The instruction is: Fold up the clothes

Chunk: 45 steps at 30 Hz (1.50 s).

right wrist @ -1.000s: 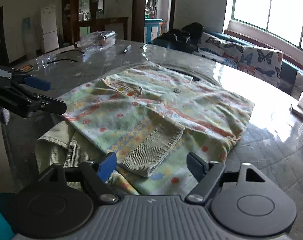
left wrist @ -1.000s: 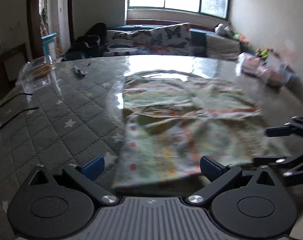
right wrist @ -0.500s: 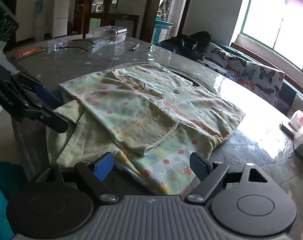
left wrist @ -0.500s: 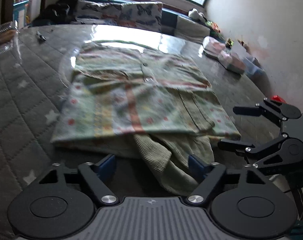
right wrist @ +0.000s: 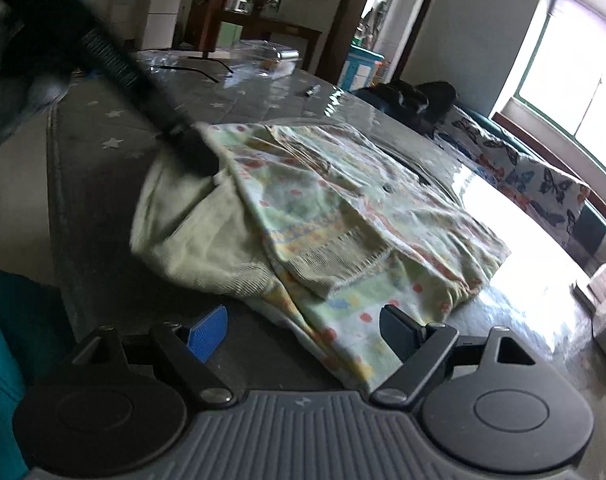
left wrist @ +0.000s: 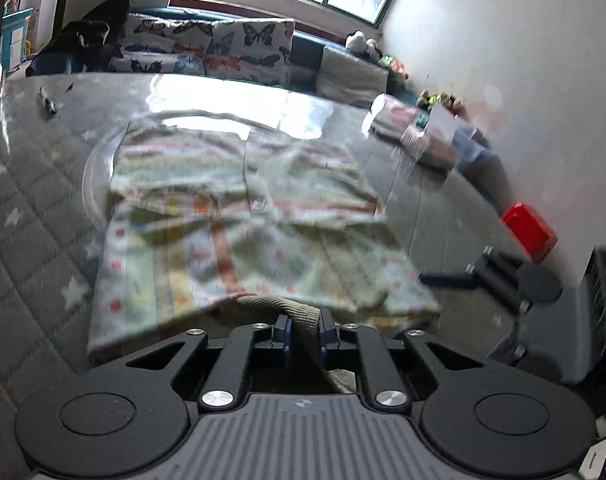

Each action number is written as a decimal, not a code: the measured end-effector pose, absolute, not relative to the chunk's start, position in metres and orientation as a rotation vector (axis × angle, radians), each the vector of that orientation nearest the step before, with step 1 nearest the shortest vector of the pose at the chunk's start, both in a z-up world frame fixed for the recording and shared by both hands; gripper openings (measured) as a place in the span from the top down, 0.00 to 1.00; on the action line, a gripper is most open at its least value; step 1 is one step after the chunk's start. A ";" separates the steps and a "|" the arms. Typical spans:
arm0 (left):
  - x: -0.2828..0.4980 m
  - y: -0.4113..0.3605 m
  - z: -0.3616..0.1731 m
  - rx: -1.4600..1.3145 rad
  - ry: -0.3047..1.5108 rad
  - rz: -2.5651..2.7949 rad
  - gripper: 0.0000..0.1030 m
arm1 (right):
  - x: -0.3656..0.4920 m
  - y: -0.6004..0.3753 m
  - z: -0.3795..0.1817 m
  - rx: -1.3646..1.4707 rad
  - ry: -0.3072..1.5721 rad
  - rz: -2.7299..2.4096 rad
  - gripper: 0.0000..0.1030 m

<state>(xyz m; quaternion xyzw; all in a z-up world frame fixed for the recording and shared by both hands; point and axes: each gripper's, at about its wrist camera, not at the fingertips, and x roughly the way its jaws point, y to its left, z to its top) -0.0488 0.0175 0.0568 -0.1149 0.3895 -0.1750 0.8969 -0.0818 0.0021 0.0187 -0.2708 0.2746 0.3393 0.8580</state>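
Note:
A pale floral garment (left wrist: 243, 240) lies folded on the grey star-quilted table (left wrist: 31, 208). Olive ribbed fabric (left wrist: 299, 314) spills from its near edge. In the left wrist view my left gripper (left wrist: 303, 326) is closing, and its pads press on a fold of that ribbed fabric. The right wrist view shows the garment (right wrist: 343, 208) from its other corner, with the left gripper (right wrist: 199, 160) as a dark shape at the ribbed fabric (right wrist: 207, 248). My right gripper (right wrist: 303, 330) stands open, the garment's near corner just ahead of its pads and not touched.
A sofa with butterfly cushions (left wrist: 207, 48) runs along the table's far side under the window. Packages (left wrist: 419, 136) and a red box (left wrist: 529, 232) sit at the right. A clear plastic container (right wrist: 263, 56) and a pen (right wrist: 313, 89) lie on the table's far part.
My left gripper went from wide open to pinched on the ribbed fabric and lifted a little. The right gripper rolled and drew nearer the garment's corner, staying open.

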 end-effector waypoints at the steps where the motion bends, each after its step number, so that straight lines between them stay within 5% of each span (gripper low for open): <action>1: -0.044 0.017 0.060 -0.244 0.801 -0.366 0.88 | -0.081 0.004 0.019 -0.571 0.567 0.717 0.17; 5: -0.029 0.018 0.070 -0.253 0.787 -0.378 0.88 | -0.075 0.014 0.020 -0.568 0.541 0.740 0.29; 8: -0.021 0.019 0.074 -0.250 0.781 -0.386 0.88 | -0.063 0.021 0.019 -0.526 0.563 0.760 0.47; 10: -0.021 0.022 0.072 -0.245 0.784 -0.385 0.88 | -0.054 0.023 0.019 -0.479 0.590 0.771 0.69; 13: -0.028 0.027 0.069 -0.230 0.778 -0.393 0.85 | -0.041 0.018 0.023 -0.385 0.628 0.771 0.76; 17: -0.050 0.040 0.069 -0.179 0.715 -0.379 0.47 | -0.026 0.007 0.034 -0.266 0.649 0.769 0.82; 21: -0.073 0.055 0.068 -0.122 0.643 -0.338 0.29 | -0.019 0.004 0.042 -0.220 0.653 0.756 0.82; 24: -0.079 0.056 0.062 -0.049 0.612 -0.301 0.19 | -0.014 0.002 0.048 -0.186 0.652 0.746 0.82; 32: -0.073 0.031 0.035 0.180 0.579 -0.261 0.15 | -0.009 0.003 0.064 -0.158 0.612 0.719 0.83; 37: -0.075 0.021 0.015 0.371 0.503 -0.199 0.30 | -0.006 0.003 0.063 -0.141 0.612 0.712 0.84; 42: -0.075 0.027 0.009 0.430 0.489 -0.181 0.77 | -0.007 0.001 0.060 -0.126 0.608 0.710 0.85; 45: -0.078 0.031 0.014 0.412 0.476 -0.186 0.90 | -0.012 -0.001 0.060 -0.121 0.601 0.716 0.88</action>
